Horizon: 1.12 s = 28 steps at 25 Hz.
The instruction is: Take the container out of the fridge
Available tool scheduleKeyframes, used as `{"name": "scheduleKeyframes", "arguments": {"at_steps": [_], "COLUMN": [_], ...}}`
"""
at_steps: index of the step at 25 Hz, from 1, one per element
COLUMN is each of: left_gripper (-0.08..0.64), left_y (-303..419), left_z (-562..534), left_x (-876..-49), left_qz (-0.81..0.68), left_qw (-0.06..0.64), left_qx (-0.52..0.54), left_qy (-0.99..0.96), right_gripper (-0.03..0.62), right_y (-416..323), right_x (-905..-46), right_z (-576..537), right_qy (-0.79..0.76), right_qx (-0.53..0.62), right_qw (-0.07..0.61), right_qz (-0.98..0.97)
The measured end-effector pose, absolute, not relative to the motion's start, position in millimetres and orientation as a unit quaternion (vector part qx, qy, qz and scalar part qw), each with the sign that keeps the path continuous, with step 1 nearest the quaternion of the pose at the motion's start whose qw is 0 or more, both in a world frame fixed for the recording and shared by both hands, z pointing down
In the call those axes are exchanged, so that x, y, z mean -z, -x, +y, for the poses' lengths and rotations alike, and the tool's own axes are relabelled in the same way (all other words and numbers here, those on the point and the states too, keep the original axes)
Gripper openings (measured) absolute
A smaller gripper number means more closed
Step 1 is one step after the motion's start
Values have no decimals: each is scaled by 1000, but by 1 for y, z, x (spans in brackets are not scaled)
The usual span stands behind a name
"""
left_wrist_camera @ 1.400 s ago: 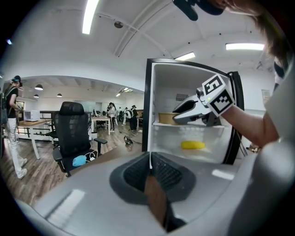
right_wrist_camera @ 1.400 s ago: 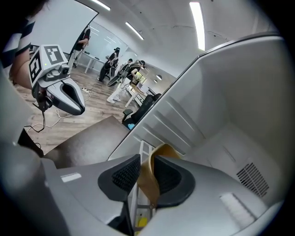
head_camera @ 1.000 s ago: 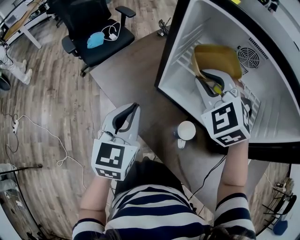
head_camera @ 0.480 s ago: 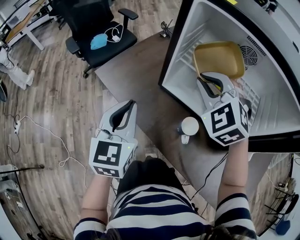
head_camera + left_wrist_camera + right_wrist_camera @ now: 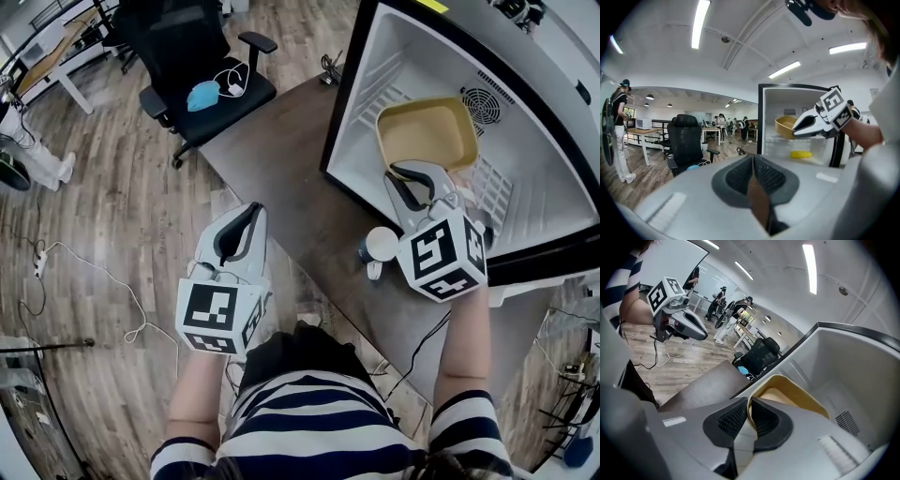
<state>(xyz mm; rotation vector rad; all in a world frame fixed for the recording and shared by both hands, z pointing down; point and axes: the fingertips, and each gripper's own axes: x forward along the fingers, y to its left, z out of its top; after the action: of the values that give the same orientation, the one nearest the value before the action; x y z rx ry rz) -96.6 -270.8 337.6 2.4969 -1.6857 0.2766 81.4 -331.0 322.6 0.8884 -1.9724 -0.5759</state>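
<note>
The wood floor (image 5: 94, 216) fills the left of the head view and is open apart from a thin cable (image 5: 94, 272) trailing across it. The fridge (image 5: 534, 178) stands open at the upper right, and its far side and top are cut off by the frame. A brown table (image 5: 281, 150) runs up against the fridge's dark front edge, with its near end hidden under the person's striped sleeves. A black office chair (image 5: 197, 66) stands just beyond the table's far corner, well apart from both arms.

The container (image 5: 422, 133), a tan open tub, is inside the fridge compartment over the wire shelf (image 5: 487, 187). Its near rim is covered by the right gripper (image 5: 412, 171), so I cannot tell whether it rests on the shelf or is lifted off it. In the right gripper view the right gripper (image 5: 749, 404) is clenched on the container's (image 5: 787, 394) thin wall. Its jaws have just been closing, with the rim pinched between the pads.

The left gripper (image 5: 255, 210) hangs over the floor beside the table edge, empty and clear of everything. Its own view shows the left gripper (image 5: 753, 157) with its jaws pressed together on nothing. A white cup (image 5: 382, 244) stands on the table just beside the right gripper's marker cube. A small yellow item (image 5: 800, 153) lies low in the fridge, too small to identify.
</note>
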Motion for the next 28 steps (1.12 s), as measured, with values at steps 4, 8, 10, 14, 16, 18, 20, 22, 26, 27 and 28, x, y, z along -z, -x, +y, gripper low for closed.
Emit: {"name": "scheduleKeyframes", "arguments": {"at_steps": [4, 8, 10, 14, 16, 18, 20, 22, 26, 27, 28], "left_gripper": [0, 0, 0, 0, 0, 0, 0, 0, 0, 0, 0], "left_y": [98, 97, 95, 93, 93, 92, 93, 94, 96, 96, 96], "left_z": [-261, -254, -251, -244, -241, -239, -236, -234, -231, -229, -228], "left_x": [-332, -329, -327, -325, -325, -325, -325, -325, -325, -325, -327], "left_qz": [-556, -550, -546, -540, -536, -533, -530, -529, -525, -524, -522], "left_qw": [53, 47, 46, 42, 41, 40, 39, 39, 39, 40, 40], "left_qx": [-90, -91, -90, -90, -90, -90, -92, -94, -95, -96, -97], "left_qy": [-825, -829, -832, -836, -838, -841, -842, -843, -845, -846, -846], "right_gripper": [28, 28, 28, 28, 28, 28, 28, 28, 28, 28, 28], "right_y": [-77, -73, -72, -69, -69, -69, -68, -66, -62, -61, -59], "right_x": [-323, -325, -325, -326, -328, -330, -334, -338, -345, -347, -349], "right_z": [-312, -294, -286, -270, -263, -257, -250, -244, -231, -228, -225], "right_qy": [-356, -357, -357, -359, -362, -363, -363, -363, -361, -361, -360], "right_qx": [227, 224, 223, 218, 214, 210, 205, 200, 190, 188, 185], "right_qw": [432, 431, 431, 432, 433, 434, 437, 437, 437, 437, 436], "right_qz": [-797, -798, -798, -798, -798, -797, -797, -798, -802, -802, -803]}}
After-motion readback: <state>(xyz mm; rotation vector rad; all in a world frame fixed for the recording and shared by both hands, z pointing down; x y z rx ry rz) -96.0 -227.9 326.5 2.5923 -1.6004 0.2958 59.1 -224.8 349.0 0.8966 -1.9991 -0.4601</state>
